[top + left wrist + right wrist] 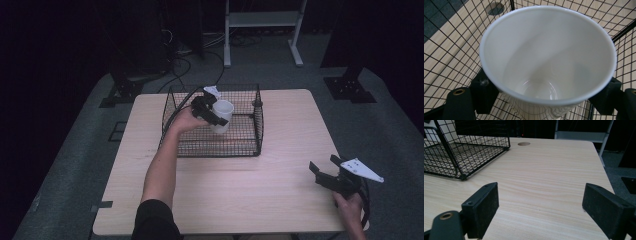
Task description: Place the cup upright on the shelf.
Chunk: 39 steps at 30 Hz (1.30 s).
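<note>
A white cup point(222, 116) is held upright inside the black wire basket point(245, 145) at the middle back of the table. My left gripper point(212, 112) is shut on the cup, its jaws pressing the cup's sides just under the rim. In the left gripper view the cup point(549, 57) is empty and the basket's mesh point(446, 50) lies beneath it. I cannot tell whether the cup touches the basket floor. My right gripper point(327, 172) stands open near the table's front right corner, low over bare wood, with nothing between its fingers point(484, 207).
The wooden table point(225, 195) has a round cable hole point(524, 144) near its far edge. The basket's corner point(461, 176) lies to the left of the right gripper. Stands and cables sit on the dark floor beyond the table.
</note>
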Tool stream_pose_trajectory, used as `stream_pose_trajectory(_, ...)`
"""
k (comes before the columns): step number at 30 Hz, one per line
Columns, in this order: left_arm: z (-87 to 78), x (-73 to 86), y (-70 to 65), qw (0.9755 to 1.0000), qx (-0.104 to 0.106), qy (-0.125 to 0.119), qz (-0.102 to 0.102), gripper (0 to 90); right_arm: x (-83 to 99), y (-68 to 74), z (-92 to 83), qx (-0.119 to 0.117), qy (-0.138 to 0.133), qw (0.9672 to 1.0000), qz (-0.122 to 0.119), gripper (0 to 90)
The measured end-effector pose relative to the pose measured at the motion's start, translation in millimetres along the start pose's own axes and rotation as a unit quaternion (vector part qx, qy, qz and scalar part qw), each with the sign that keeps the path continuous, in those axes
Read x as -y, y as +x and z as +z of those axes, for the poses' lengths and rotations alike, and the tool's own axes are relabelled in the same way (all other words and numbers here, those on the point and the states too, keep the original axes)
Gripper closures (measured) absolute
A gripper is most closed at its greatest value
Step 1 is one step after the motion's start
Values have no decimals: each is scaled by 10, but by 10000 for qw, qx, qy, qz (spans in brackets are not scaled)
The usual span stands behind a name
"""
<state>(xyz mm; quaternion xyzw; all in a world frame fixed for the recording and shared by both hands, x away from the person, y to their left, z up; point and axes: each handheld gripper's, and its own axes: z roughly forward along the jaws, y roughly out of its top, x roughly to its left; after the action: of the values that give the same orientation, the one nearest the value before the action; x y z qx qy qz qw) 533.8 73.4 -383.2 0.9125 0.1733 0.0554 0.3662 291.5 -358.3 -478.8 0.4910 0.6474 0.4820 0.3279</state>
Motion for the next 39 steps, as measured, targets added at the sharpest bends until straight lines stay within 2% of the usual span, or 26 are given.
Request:
stream_pose_trajectory(21, 157, 47, 19, 9997, 76, 236, -70, 215, 1, 2, -2, -7, -9, 10000, -2, 130)
stream_pose_trajectory(32, 189, 58, 13, 9995, 97, 308, -35, 215, 1, 3, -3, -6, -13, 10000, -6, 130)
stream_pose_trajectory(39, 249, 97, 20, 9989, 135, 439, -67, 214, 1, 2, -3, -12, -12, 10000, -7, 130)
